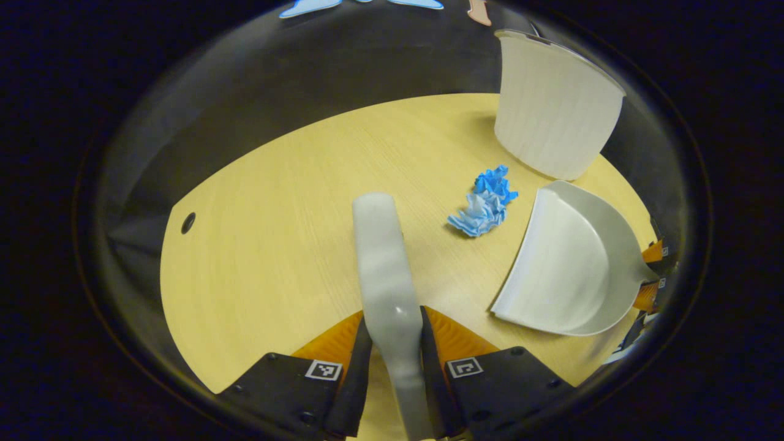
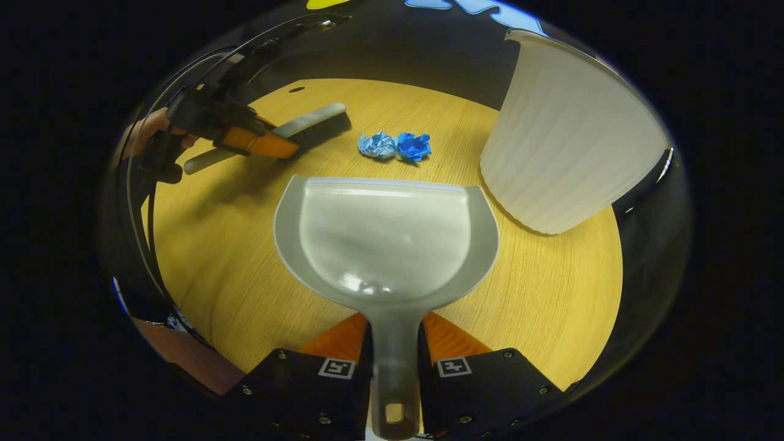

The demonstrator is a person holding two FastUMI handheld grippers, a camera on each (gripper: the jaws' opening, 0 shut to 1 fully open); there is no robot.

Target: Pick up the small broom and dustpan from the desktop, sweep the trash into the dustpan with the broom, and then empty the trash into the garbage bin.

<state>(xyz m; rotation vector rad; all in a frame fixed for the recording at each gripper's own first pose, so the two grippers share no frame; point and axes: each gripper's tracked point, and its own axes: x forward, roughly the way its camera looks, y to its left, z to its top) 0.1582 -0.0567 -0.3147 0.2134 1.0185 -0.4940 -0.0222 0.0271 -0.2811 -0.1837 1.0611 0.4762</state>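
In the left gripper view my left gripper (image 1: 393,321) is shut on the grey small broom (image 1: 380,245), which reaches forward over the wooden desktop (image 1: 275,214). Crumpled blue paper trash (image 1: 487,205) lies to the right of the broom's far end, just in front of the grey dustpan (image 1: 569,263). In the right gripper view my right gripper (image 2: 395,327) is shut on the handle of the dustpan (image 2: 386,239), whose front lip faces two blue paper balls (image 2: 395,146). The broom (image 2: 312,125) and the left gripper (image 2: 257,142) are at the upper left there, bristles down near the desk.
A tall white ribbed garbage bin (image 1: 554,104) (image 2: 569,135) stands on the desk right of the trash, close to the dustpan's corner. A cable hole (image 1: 188,222) sits near the desk's left edge. A hand (image 2: 147,135) holds the left gripper.
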